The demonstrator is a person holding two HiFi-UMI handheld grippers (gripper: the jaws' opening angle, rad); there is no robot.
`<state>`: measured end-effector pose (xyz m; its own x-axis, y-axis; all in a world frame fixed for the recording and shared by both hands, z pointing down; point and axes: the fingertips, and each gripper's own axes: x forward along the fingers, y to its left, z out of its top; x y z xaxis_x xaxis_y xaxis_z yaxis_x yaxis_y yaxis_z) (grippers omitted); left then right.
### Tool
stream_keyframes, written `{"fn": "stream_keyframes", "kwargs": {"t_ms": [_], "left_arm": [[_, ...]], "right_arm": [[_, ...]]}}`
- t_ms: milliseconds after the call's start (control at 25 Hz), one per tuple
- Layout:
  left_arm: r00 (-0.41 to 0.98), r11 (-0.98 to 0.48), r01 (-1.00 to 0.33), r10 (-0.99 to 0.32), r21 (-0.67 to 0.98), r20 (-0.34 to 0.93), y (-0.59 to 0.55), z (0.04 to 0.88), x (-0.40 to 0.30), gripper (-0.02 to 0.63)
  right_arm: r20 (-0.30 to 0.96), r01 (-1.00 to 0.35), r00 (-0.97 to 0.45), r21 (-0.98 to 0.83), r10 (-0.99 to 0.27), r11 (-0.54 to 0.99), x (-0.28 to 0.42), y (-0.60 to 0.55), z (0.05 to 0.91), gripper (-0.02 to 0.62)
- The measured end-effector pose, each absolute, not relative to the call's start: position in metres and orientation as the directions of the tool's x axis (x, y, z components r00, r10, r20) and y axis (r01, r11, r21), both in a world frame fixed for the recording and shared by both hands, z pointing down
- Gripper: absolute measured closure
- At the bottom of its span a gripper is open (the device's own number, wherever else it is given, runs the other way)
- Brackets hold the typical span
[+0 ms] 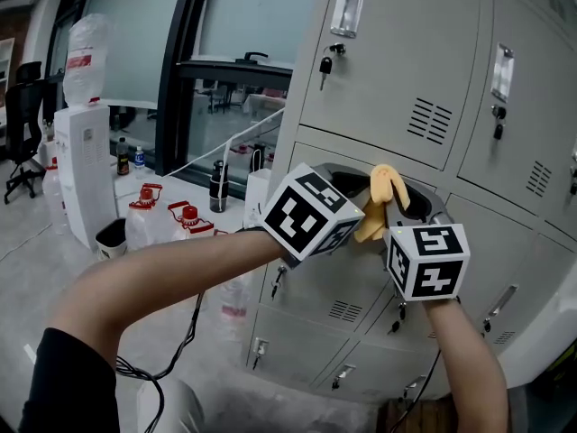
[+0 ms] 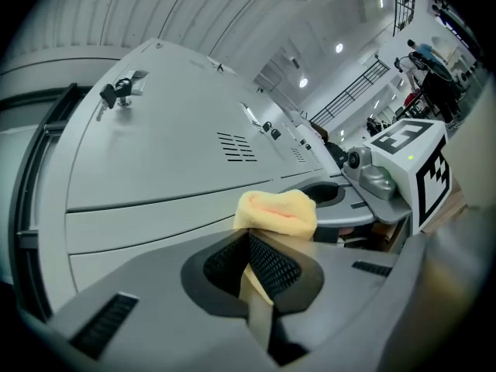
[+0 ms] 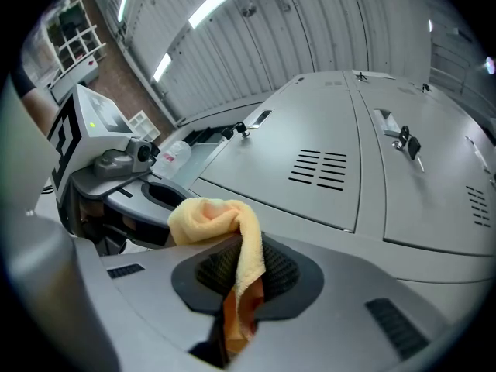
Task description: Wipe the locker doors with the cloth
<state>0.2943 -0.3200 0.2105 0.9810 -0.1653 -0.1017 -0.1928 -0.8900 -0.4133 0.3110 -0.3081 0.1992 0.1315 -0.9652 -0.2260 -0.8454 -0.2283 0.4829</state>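
Note:
A small yellow cloth hangs bunched between my two grippers, just in front of the grey locker doors. My left gripper is shut on one end of it; the left gripper view shows the cloth pinched between the jaws of the left gripper. My right gripper is shut on the other end, and the cloth drapes over the jaws of the right gripper. The two grippers face each other, almost touching, at the gap between an upper and a middle door.
A key hangs from the upper door's lock. Left of the lockers stand a water dispenser, red-capped jugs and bottles along a glass wall. A black cable trails below my left arm.

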Motion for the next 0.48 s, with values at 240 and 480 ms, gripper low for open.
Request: {"fn": "stream_keyframes", "kwargs": {"t_ms": [240, 480], "left_arm": [[0.987, -0.900, -0.153, -0.121, -0.409, -0.102, -0.298, 0.209, 0.322, 0.586], [0.991, -0.912, -0.118, -0.084, -0.393, -0.101, -0.279, 0.210, 0.346, 0.586]], "right_arm": [[-0.228, -0.846, 0.177, 0.462, -0.957, -0.267, 0.340, -0.286, 0.199, 0.532], [-0.223, -0.836, 0.223, 0.457, -0.949, -0.304, 0.364, -0.267, 0.200, 0.532]]}}
